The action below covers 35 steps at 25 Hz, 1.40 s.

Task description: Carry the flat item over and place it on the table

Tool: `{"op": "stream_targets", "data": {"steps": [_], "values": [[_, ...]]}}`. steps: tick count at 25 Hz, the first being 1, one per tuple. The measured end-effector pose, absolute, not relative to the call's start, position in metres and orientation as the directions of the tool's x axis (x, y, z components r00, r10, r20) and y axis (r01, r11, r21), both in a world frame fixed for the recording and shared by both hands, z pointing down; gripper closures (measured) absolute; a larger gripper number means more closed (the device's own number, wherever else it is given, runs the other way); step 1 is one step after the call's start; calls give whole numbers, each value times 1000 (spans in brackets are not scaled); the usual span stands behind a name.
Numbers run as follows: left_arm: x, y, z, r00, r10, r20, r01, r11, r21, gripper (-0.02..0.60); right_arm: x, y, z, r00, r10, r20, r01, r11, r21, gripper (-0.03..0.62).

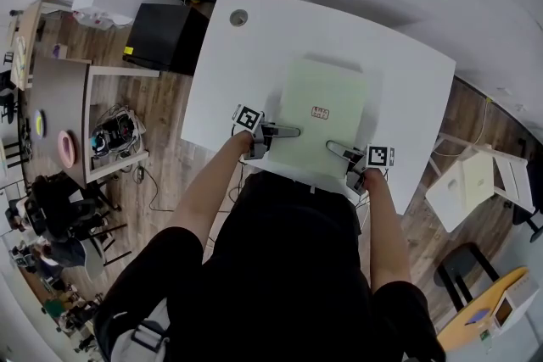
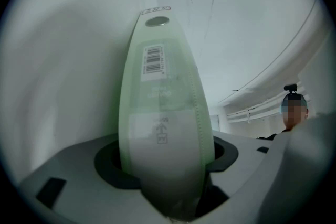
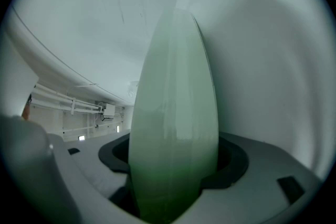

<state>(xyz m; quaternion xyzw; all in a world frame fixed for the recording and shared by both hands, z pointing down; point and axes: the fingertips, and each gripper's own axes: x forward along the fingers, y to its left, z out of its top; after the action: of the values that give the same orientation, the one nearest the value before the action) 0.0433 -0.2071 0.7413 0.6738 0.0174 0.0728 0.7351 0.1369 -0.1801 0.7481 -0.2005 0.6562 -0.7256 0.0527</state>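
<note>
A flat pale-green item (image 1: 322, 110) with a small red label lies on the white table (image 1: 254, 47), close to its near edge. My left gripper (image 1: 284, 131) reaches in at the item's near left corner. In the left gripper view the item (image 2: 160, 113), showing a barcode sticker, fills the gap of this gripper (image 2: 165, 160), which is shut on its edge. My right gripper (image 1: 339, 150) is at the near right corner. There the item's edge (image 3: 173, 102) stands between the widely spread jaws of the right gripper (image 3: 173, 165), which is open.
A round cable hole (image 1: 238, 17) sits near the table's far left corner. A black box (image 1: 161, 36) stands on the wood floor to the left, beside a brown desk (image 1: 59, 97). White furniture (image 1: 479, 182) stands to the right. A person shows far off (image 2: 293, 113).
</note>
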Motion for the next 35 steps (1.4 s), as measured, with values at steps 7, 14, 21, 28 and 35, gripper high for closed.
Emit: {"op": "stream_targets", "data": {"steps": [7,14,21,28,35], "values": [[41,-207,742,989,116,89,-97,72,993,270,151,-175,750,-906,-340,253,-223,-125,-967,273],[42,-205,740,990,105,93,-101,76,992,270,165,-171,753,-892,-349,287,-262,-118,-958,275],[42,-202,741,986,138,93,-104,73,992,268,168,-173,755,-890,-349,294,-271,-115,-956,276],[39,-204,738,979,166,120,-111,-61,992,261,167,-174,755,-891,-356,282,-259,-113,-959,276],[33,-202,738,967,199,161,-141,-110,984,250,166,-175,754,-896,-355,268,-246,-105,-964,276]]}}
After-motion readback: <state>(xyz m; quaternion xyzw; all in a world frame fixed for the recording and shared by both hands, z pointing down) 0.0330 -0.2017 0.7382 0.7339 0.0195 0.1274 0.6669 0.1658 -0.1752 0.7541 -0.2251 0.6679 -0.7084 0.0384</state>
